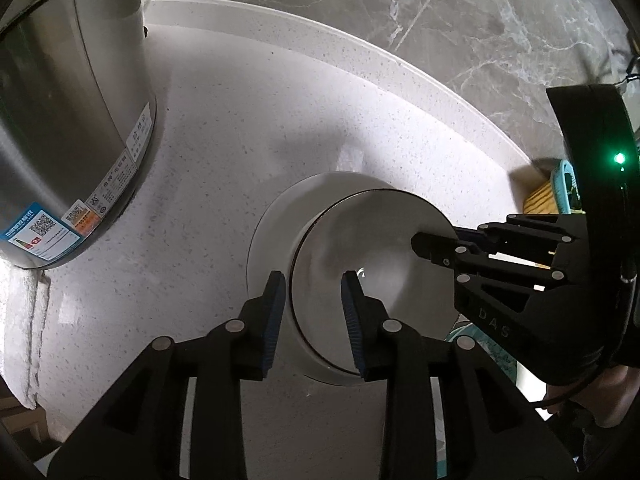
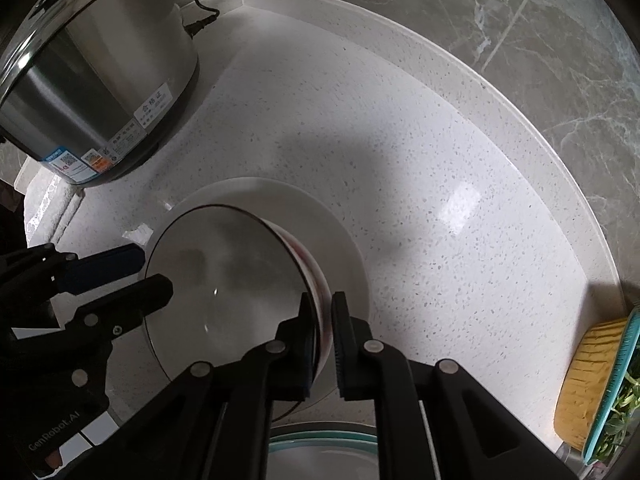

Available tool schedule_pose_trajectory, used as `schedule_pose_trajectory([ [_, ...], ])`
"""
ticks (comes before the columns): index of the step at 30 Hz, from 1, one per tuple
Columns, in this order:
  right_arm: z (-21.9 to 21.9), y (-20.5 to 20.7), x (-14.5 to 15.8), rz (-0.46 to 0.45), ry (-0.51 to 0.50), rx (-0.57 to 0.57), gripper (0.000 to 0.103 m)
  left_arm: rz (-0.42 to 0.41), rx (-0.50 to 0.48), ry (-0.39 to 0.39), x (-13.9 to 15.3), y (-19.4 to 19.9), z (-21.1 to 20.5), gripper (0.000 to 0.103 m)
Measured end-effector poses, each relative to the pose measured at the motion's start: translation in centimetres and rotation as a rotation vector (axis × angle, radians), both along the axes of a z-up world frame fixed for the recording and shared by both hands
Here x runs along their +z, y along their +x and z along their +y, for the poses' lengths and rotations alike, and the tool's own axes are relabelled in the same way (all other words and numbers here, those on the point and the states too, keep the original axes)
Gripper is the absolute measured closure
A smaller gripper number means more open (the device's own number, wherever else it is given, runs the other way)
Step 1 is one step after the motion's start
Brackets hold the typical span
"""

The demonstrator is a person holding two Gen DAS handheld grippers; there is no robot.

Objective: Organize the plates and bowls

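A white bowl with a dark rim (image 1: 372,252) (image 2: 224,264) rests on a white plate (image 1: 272,228) (image 2: 340,240) on the speckled counter. My left gripper (image 1: 313,304) is open, its fingers straddling the bowl's near-left rim without closing on it; it shows at the left of the right wrist view (image 2: 152,276). My right gripper (image 2: 325,344) is shut on the bowl's right rim, one finger inside and one outside; it shows at the right in the left wrist view (image 1: 434,246).
A steel electric pot (image 1: 68,120) (image 2: 100,92) stands at the left, its cord (image 2: 202,12) behind it. A wooden board (image 2: 592,376) and teal rack (image 2: 616,380) sit at the right. A glass bowl (image 2: 320,456) lies near my right gripper. A marble wall (image 1: 460,20) backs the counter.
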State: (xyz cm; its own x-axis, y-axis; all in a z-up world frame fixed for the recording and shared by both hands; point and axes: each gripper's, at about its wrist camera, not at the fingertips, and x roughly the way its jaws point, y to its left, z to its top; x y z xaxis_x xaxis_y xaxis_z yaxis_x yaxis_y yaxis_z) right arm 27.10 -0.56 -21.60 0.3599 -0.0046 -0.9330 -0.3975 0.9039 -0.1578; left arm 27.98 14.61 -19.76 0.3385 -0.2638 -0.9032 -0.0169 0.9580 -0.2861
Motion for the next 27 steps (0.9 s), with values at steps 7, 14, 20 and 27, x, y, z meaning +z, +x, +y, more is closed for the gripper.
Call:
schedule_pose_trajectory([
  [7, 0.0, -0.1, -0.1, 0.006, 0.009, -0.003, 0.091, -0.037, 0.041, -0.002, 1.0, -0.7, 1.5, 0.067],
  [14, -0.4, 0.1, 0.2, 0.005, 0.034, -0.002, 0.087, -0.032, 0.118, -0.022, 0.2, -0.9, 4.6, 0.055],
  [20, -1.2, -0.1, 1.3, -0.001, 0.106, -0.021, 0.076, -0.015, 0.111, -0.039, -1.2, -1.2, 5.2, 0.054],
  [27, -8.1, 0.1, 5.2, -0.089, 0.313, -0.082, 0.054, -0.009, 0.056, -0.039, -1.7, -1.9, 6.2, 0.05],
])
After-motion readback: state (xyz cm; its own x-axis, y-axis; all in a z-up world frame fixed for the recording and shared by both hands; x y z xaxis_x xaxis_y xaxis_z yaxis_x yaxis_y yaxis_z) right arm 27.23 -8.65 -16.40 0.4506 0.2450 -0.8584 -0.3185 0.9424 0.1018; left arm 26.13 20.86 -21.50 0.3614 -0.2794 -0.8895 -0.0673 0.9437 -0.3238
